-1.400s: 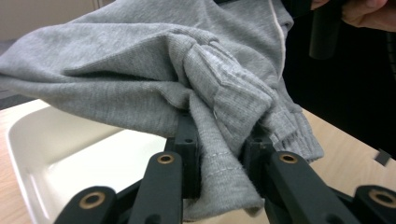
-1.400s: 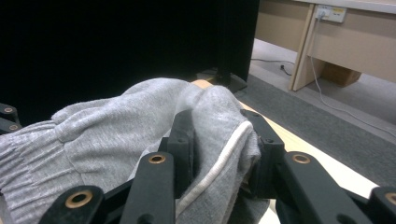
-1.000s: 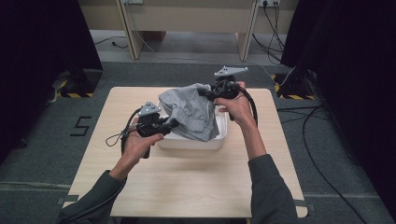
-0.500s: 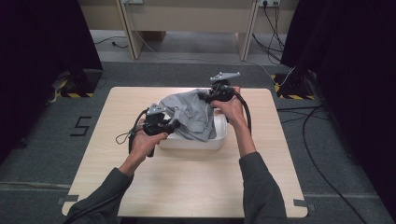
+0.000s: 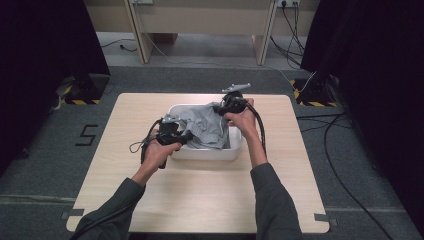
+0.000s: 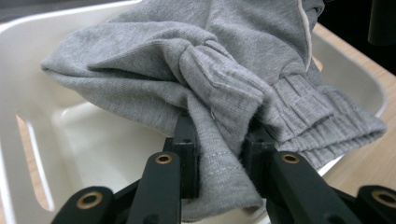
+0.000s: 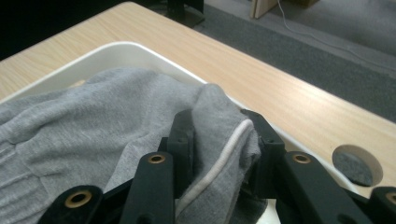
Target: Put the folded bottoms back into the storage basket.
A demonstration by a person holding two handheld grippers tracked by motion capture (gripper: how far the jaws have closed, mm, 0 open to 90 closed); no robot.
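Both the left gripper [image 6: 219,154] and right gripper [image 7: 219,140] are clamped on the grey garment [image 5: 205,127], so fabric past their jaws could spill over the white bin [image 5: 235,150] rim.

Garment [image 5: 206,127] in tub [image 5: 207,152] at table [image 5: 200,195] centre; cable hole [image 7: 357,170] perhaps just beyond tub

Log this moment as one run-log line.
left gripper: shut on grey garment | right gripper: shut on grey garment | garment: bunched inside white tub | tub: on wooden table
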